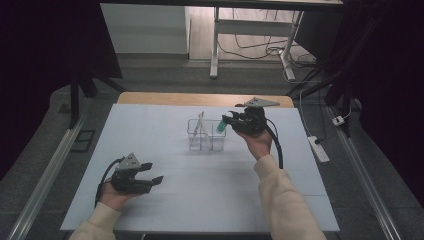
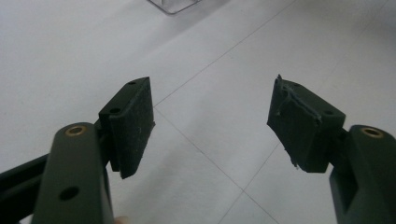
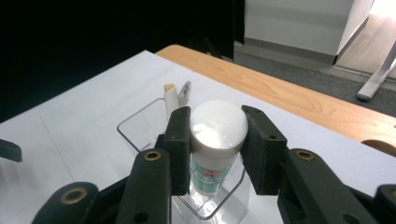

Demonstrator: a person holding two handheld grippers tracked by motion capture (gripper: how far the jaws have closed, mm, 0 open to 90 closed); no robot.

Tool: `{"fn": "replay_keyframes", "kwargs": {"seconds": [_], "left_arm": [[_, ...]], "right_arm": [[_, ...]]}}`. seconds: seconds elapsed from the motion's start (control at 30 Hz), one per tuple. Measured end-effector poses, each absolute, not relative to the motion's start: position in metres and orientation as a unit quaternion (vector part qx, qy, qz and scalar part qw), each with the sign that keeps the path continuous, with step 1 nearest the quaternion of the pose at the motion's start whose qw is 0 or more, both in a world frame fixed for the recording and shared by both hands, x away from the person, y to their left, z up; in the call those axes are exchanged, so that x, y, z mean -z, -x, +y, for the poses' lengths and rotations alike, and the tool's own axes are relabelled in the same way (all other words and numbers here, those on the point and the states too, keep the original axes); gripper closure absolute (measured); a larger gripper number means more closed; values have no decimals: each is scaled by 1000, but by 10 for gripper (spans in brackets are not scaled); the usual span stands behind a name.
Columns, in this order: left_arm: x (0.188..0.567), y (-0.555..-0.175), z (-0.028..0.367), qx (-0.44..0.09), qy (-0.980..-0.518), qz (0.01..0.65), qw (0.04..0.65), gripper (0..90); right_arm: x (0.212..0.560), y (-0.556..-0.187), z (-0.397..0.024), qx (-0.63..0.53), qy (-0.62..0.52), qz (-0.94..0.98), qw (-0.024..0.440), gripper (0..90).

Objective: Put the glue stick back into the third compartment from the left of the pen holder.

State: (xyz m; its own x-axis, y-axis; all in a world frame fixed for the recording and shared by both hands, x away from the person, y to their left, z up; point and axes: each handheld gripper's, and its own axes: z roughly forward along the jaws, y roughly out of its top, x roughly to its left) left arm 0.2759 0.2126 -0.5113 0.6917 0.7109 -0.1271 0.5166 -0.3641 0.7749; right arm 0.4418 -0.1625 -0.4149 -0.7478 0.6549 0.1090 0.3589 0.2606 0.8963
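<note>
Step in hand: I am carrying a small white-capped bottle (image 3: 215, 140) to the clear organiser (image 1: 206, 135) that stands mid-surface, toward the far side; by my reading this is the putting-in step, not yet finished.
Right claw: my right claw (image 3: 217, 140) is clenched on the bottle, one pad on each side of its round white cap, the teal-labelled body hanging below.
Where the bottle is: in the high view it shows as a teal patch (image 1: 220, 127) at the right edge of the organiser, above its right-hand compartment; whether its base has entered the compartment I cannot tell.
Already in the organiser: a pale stick (image 3: 171, 95) and a slim silver-tipped thing (image 3: 185, 91) lean in the farther part, as the right gripper view shows them.
Left claw: my left claw (image 2: 212, 123) is released, jaws wide apart with nothing between them, low over the white surface (image 2: 70, 51) near the left, well apart from the organiser.
Next move calls for: lowering the bottle straight and upright between the clear walls, keeping clear of the two leaning things, and letting go only once the base is seated.
Risk, as I judge it: a tilted descent could catch the rim and push the light organiser along the surface.
</note>
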Motion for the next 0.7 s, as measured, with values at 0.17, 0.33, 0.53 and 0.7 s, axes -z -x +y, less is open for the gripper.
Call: {"fn": "replay_keyframes", "kwargs": {"seconds": [0.17, 0.33, 0.53, 0.7], "left_arm": [[511, -276, 213, -116, -817, 375, 421, 312], [511, -276, 213, -116, -818, 375, 421, 312], [511, -275, 214, -117, -817, 376, 421, 311], [511, -276, 213, -117, -818, 376, 420, 311]], "right_arm": [[419, -443, -160, -507, -325, 786, 143, 641], [422, -444, -158, -503, -323, 789, 144, 637], [425, -445, -157, -503, -320, 789, 145, 495], [424, -440, -160, -504, -314, 791, 151, 465]]}}
